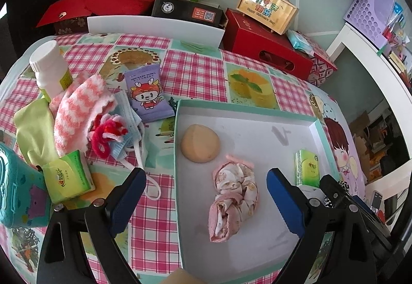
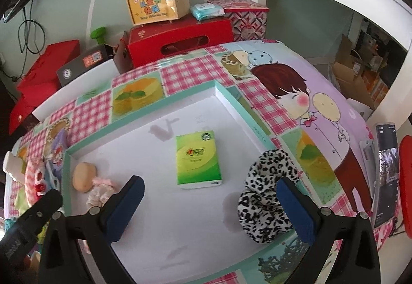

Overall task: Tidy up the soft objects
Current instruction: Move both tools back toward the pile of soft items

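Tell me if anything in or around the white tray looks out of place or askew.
The leopard-print scrunchie is draped over the tray wall at its right edge, half in and half out. Grey smudges stain the tray floor. The sponge, pink scrunchie and tissue pack lie fully inside.

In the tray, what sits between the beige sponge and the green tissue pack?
The pink floral scrunchie lies between the sponge and the tissue pack, nearer the camera, on the tray; left wrist view shows it.

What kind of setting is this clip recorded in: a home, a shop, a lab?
Most likely a room in a home, perhaps a child's room or a spare room. A table with a cartoon checked tablecloth stands against the wall, gift boxes are stacked behind it, and cardboard cartons are stored under a white shelf.
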The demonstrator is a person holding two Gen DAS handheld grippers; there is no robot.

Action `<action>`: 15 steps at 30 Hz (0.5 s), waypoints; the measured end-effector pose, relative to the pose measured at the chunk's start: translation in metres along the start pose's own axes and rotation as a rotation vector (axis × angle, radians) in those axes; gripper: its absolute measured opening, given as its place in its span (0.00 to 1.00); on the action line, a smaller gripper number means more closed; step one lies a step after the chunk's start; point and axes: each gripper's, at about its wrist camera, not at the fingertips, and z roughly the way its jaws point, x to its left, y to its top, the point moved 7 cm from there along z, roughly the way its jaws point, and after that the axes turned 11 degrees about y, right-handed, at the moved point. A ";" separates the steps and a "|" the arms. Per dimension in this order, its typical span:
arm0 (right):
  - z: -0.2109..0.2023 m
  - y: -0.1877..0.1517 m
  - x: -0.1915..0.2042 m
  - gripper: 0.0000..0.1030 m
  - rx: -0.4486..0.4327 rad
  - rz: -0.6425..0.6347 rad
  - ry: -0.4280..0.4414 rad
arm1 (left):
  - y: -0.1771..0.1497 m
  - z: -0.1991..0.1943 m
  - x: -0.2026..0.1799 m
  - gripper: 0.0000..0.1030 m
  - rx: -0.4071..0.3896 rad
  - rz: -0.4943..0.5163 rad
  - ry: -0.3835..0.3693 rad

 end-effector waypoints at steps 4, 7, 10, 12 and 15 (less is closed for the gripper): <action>0.002 -0.003 0.011 1.00 0.013 -0.025 0.011 | 0.000 0.005 0.008 0.92 0.028 -0.003 0.036; 0.002 -0.005 0.020 1.00 0.023 -0.051 0.025 | 0.002 0.007 0.016 0.92 0.039 -0.019 0.046; 0.000 -0.005 0.030 1.00 0.016 -0.075 0.054 | 0.009 0.002 0.027 0.92 0.019 -0.038 0.062; -0.002 -0.006 0.038 1.00 0.005 -0.096 0.066 | 0.014 -0.001 0.034 0.92 0.003 -0.045 0.079; -0.004 -0.008 0.052 1.00 -0.003 -0.133 0.085 | 0.023 -0.008 0.047 0.92 -0.017 -0.071 0.100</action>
